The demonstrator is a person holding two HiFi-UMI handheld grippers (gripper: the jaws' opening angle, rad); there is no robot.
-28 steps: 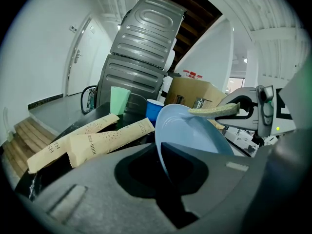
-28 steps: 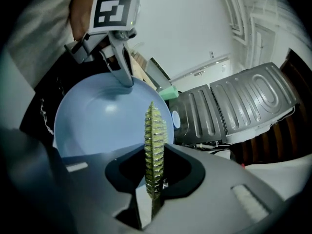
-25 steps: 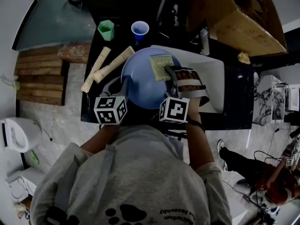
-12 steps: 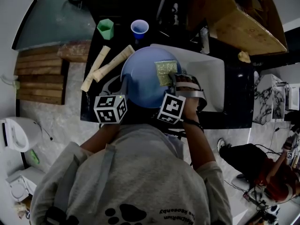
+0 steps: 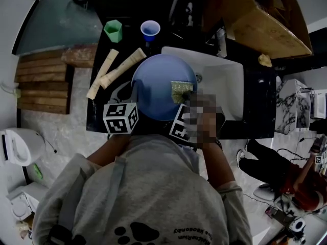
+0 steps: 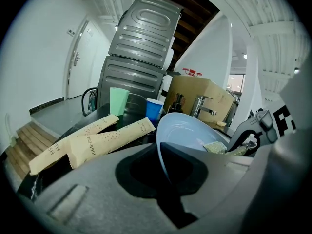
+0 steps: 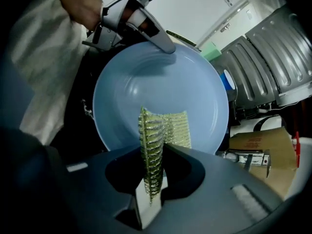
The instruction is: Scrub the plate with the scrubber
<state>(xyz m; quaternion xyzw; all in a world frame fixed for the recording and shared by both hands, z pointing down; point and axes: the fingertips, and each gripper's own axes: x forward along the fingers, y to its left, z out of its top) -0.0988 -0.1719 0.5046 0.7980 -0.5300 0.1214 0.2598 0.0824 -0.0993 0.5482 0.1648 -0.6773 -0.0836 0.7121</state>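
A black surface (image 5: 255, 103) has a white sink (image 5: 225, 83) set in it, with a tap (image 6: 201, 106) behind. The floor (image 5: 66, 131) is pale stone. Brown wooden steps (image 5: 43, 83) lie to the left. A big brown box (image 5: 265, 22) sits past the sink. The walls (image 6: 34, 48) are white, with a white door (image 6: 80, 67). A tall grey metal thing (image 6: 141, 43) with ridges stands at the back

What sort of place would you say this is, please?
Probably a makeshift dishwashing station in a storage or work room rather than a home kitchen: there is a white sink with a tap, and a large cardboard box stands right behind it.
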